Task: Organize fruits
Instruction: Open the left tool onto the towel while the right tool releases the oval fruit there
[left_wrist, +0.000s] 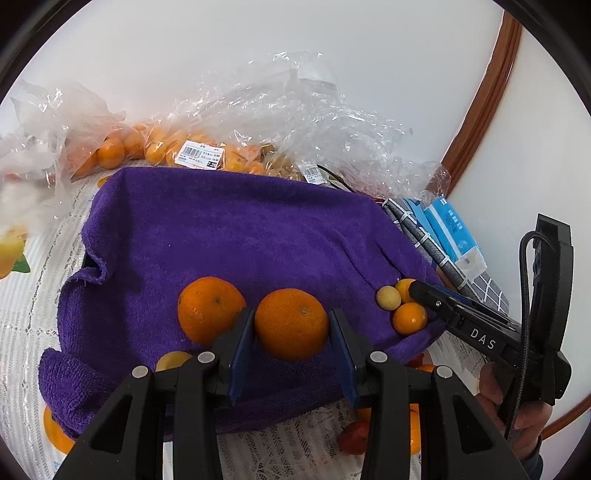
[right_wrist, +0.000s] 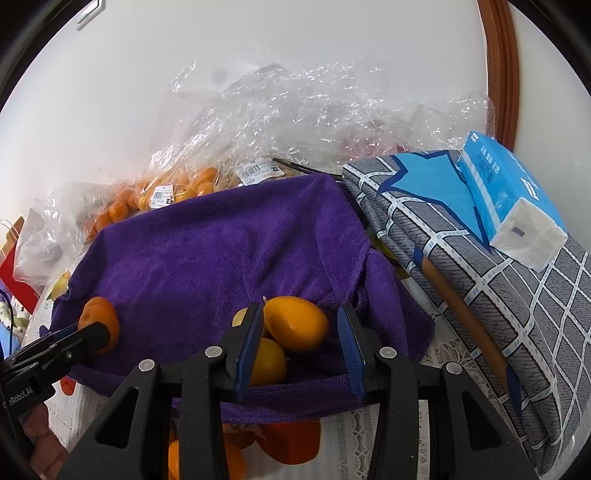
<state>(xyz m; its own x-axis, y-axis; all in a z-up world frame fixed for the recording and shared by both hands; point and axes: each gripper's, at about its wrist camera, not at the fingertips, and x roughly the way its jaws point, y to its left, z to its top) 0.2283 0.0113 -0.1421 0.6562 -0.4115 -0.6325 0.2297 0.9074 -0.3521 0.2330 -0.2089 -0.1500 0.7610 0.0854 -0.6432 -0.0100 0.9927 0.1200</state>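
Observation:
A purple towel lies spread over a low tray. My left gripper is shut on an orange that rests on the towel's near part. A second orange sits just left of it, touching the left finger. At the towel's right corner my right gripper is shut on a small oval orange-yellow fruit, held lengthwise. Two more small fruits lie under and beside it. In the left wrist view the right gripper reaches in from the right. In the right wrist view the left gripper shows at far left.
Crumpled clear plastic bags with several small oranges lie behind the towel, against the white wall. To the right are a folded grey checked cloth and a blue tissue pack. A lace tablecloth with fruit prints covers the table. A person's hand holds the right gripper.

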